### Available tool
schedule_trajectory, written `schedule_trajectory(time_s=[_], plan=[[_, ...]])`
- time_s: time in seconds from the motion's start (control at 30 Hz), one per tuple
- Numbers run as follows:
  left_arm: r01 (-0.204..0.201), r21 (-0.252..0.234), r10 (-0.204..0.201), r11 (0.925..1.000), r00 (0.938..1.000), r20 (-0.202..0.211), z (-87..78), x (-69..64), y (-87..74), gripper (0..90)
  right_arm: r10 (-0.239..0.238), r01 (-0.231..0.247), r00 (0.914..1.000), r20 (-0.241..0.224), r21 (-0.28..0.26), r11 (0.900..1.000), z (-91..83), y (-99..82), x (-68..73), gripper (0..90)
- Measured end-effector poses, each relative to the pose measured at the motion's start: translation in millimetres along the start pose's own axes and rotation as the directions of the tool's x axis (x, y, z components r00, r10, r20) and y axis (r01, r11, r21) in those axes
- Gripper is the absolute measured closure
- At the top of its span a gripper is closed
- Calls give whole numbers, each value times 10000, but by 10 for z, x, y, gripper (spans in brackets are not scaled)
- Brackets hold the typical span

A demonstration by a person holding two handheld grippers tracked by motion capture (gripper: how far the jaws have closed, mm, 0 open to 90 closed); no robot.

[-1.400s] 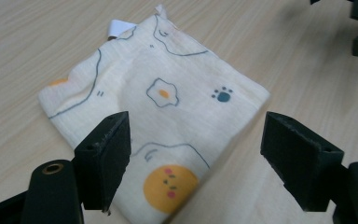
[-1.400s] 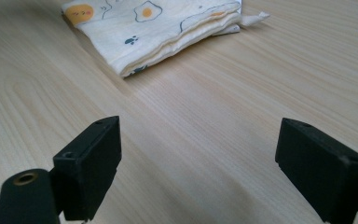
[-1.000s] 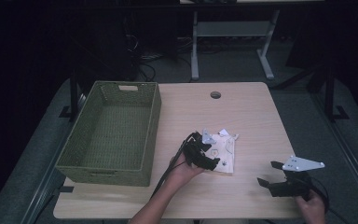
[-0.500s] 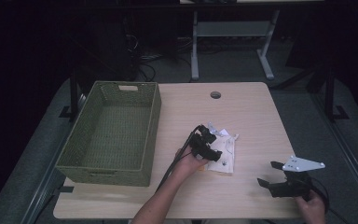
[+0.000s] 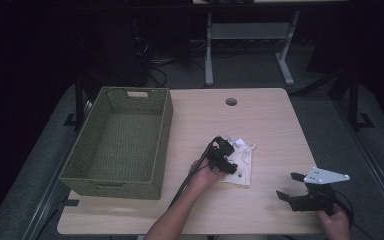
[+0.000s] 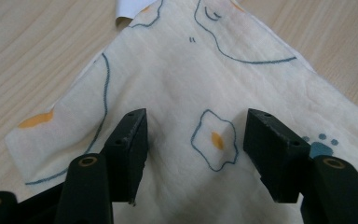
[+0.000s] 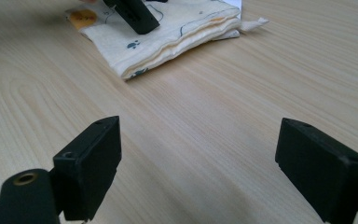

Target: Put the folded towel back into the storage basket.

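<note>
A folded cream cloth (image 5: 242, 165) printed with fried eggs and blue lines lies on the wooden table (image 5: 260, 115), right of centre. My left gripper (image 5: 226, 156) hovers over the cloth's left part. In the left gripper view its jaws stand open (image 6: 196, 123) just above the cloth (image 6: 205, 79), with an egg print between them. My right gripper (image 5: 286, 185) is near the table's front right, open (image 7: 198, 130) over bare wood. In its view the cloth (image 7: 168, 32) lies ahead, layered at the edges, with the left gripper's black jaw on it.
A green woven basket (image 5: 160, 150) with nothing in it stands on the left half of the table. A round cable hole (image 5: 231, 101) sits near the far edge. A small white tag (image 6: 130, 7) peeks from under the cloth. Dark floor and desk legs lie beyond.
My left gripper has edged right and a little forward over the cloth. The right gripper has stayed put.
</note>
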State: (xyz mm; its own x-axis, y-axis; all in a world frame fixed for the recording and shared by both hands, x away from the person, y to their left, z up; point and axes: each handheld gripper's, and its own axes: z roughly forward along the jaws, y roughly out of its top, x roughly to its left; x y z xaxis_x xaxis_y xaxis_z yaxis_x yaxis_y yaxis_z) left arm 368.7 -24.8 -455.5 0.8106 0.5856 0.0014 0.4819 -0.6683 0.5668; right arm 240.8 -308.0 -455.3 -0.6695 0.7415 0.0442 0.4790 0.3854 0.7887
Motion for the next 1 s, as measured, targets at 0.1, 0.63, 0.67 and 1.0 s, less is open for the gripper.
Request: schedule_trajectory(time_s=[0.1,0.63,0.67,1.0], plan=[[91,-82,-91,9999,10000,-29,-8,4,-17,438,-16,16,10000,-6,8,10000,-1,4,9,137],[164,-144,-168,9998,9994,-314,-29,69,-23,675,-21,21,10000,2,-67,10000,-1,7,14,137],[163,-128,-168,9998,9993,-346,-29,71,-20,698,-61,61,10000,-11,-39,10000,-1,9,16,137],[289,-100,-294,9995,9986,-447,-29,100,-12,792,-77,77,10000,0,-90,9999,-5,14,28,137]])
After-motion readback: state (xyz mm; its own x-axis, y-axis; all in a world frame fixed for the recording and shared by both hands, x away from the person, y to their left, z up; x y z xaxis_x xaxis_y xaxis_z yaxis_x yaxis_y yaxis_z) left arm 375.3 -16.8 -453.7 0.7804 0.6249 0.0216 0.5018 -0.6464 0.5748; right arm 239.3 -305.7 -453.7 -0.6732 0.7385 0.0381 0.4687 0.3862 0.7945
